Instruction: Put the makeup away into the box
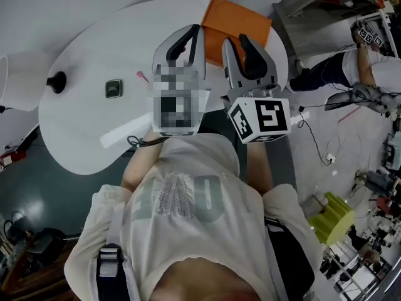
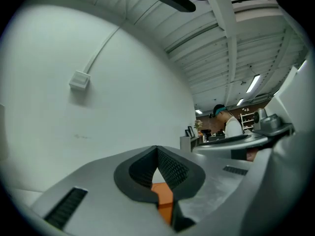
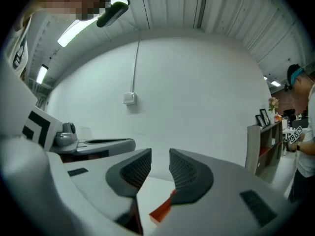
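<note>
An orange box (image 1: 238, 22) lies at the far edge of the white oval table (image 1: 94, 118). Both grippers hang level in front of my chest, side by side, pointing toward the box. My left gripper (image 1: 196, 31) (image 2: 157, 149) is shut with its pad tips touching and nothing in it; the orange box (image 2: 165, 194) shows below its pads. My right gripper (image 1: 236, 39) (image 3: 160, 157) is open a narrow gap and empty, with the box (image 3: 161, 209) low behind it. A small dark square compact (image 1: 113, 88) and a pink stick (image 1: 143, 77) lie on the table left of the grippers.
A black rounded item (image 1: 56, 81) sits near the table's left edge and a white strip (image 1: 124, 133) near its front edge. Another person (image 1: 366, 64) stands at the far right among cables. A yellow-green block (image 1: 333, 218) is on the floor at right.
</note>
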`<state>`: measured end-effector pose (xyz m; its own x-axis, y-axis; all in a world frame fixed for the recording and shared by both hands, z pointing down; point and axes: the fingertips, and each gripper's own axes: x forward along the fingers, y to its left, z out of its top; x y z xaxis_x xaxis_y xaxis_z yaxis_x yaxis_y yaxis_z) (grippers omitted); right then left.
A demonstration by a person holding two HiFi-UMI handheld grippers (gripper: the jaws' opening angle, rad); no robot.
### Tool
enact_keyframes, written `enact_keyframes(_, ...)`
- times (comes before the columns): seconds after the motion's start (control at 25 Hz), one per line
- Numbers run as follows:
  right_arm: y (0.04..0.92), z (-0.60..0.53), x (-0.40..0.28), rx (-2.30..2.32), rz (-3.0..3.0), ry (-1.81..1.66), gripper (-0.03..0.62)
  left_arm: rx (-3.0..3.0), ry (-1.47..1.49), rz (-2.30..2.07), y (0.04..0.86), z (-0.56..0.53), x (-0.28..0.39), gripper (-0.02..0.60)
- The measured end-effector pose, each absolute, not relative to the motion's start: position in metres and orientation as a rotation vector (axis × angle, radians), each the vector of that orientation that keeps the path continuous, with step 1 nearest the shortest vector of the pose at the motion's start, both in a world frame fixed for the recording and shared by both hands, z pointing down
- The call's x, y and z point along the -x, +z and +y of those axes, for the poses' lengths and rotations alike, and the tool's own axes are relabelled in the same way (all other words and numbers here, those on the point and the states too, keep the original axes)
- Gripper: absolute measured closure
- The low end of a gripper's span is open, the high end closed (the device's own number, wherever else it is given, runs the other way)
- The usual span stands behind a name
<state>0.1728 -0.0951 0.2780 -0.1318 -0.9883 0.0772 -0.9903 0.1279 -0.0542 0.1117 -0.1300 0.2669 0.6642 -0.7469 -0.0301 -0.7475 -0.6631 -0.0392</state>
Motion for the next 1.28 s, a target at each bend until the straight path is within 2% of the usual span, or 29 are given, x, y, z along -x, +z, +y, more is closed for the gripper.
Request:
enact_keyframes(0.24, 0.285, -0.078, -0.198, -2.130, -2.261, 0.163, 0.482, 2.907, -0.030, 1.168, 0.280, -0.121, -0.143, 0.575)
enact_keyframes(0.28, 0.293, -0.078, -0.205, -2.139, -2.239, 0.184, 0.457, 2.918, -0.043, 1.162, 0.285, -0.120, -0.144, 0.575)
enact_keyframes(0.36, 0.315, -0.076, -0.230, -2.168, -2.159, 0.251, 0.363, 2.941, -0.069, 1.157, 0.294, -0.115, -0.146, 0.575)
enact_keyframes(0.44, 0.347, -0.071, -0.263, -2.194, -2.066, 0.359, 0.329, 2.947, -0.094, 1.155, 0.302, -0.112, -0.147, 0.575)
enact_keyframes(0.6, 0.417, -0.053, -0.311, -2.156, -1.943, 0.590, 0.329, 2.944, -0.128, 1.157, 0.309, -0.111, -0.147, 0.575)
enact_keyframes(0.72, 0.463, -0.035, -0.332, -2.048, -1.816, 0.616, 0.329, 2.939, -0.156, 1.142, 0.312, -0.107, -0.145, 0.575)
enact_keyframes(1.04, 0.561, -0.017, -0.371, -1.904, -1.629, 0.767, 0.330, 2.926, -0.241, 1.095, 0.326, -0.102, -0.151, 0.575)
enact_keyframes(1.28, 0.598, -0.020, -0.380, -1.850, -1.558, 0.831, 0.330, 2.939, -0.273, 1.079, 0.329, -0.096, -0.152, 0.575)
